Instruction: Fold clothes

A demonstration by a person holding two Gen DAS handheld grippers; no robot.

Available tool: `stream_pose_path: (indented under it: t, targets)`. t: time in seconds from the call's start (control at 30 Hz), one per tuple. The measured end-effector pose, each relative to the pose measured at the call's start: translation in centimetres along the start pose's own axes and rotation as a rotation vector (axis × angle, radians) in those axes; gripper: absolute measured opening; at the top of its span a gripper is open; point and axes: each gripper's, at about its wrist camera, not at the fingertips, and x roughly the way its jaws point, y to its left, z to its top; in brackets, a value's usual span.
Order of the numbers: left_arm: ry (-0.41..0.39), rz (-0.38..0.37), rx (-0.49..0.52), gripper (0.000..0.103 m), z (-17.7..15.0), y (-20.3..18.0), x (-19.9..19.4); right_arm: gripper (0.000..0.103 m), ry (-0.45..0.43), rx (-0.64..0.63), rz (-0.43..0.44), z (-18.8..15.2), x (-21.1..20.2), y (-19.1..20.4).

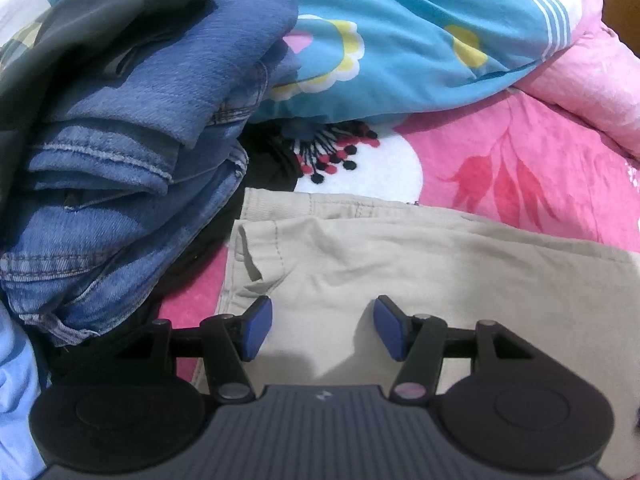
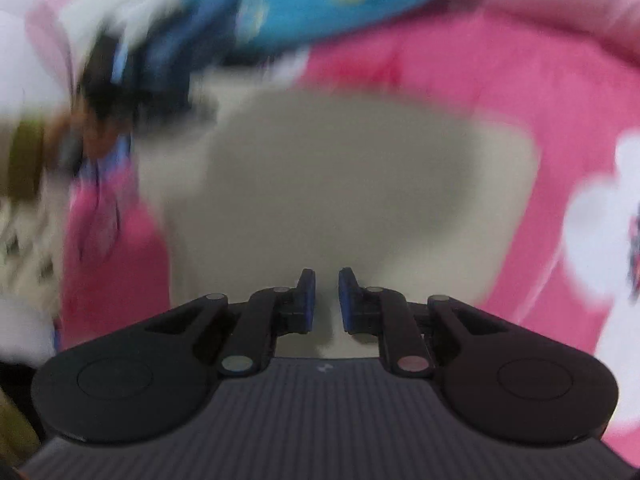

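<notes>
Left gripper fingers wide over beige trousers beside sharply-seen jeans; right gripper fingers narrow, blurred.

A pink bed sheet printed with red leaves and a large white flower covers the bed. On it at the back lies a bunched turquoise quilt with yellow-and-white flowers and white stripes; its pale pink underside shows at the right.
</notes>
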Motion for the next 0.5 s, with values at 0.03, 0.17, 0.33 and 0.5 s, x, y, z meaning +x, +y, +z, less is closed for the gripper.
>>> stream_pose_path:
  t: [0.03,0.17,0.33,0.5]
  targets:
    - [0.001,-0.001,0.003,0.058,0.0,0.0,0.0,0.011,0.000,0.012,-0.027,-1.3,-0.7,-0.2]
    - [0.002,-0.013,0.013,0.059,-0.1,0.1,-0.1,0.013,0.018,0.109,-0.121,-1.6,-3.8,0.0]
    - [-0.006,-0.029,0.025,0.060,-0.4,0.3,-0.2,0.014,-0.124,0.092,-0.092,2.0,-1.8,2.2]
    - [-0.001,-0.057,0.036,0.061,-0.3,0.8,-0.1,0.013,-0.016,0.201,-0.112,-1.2,1.9,4.4]
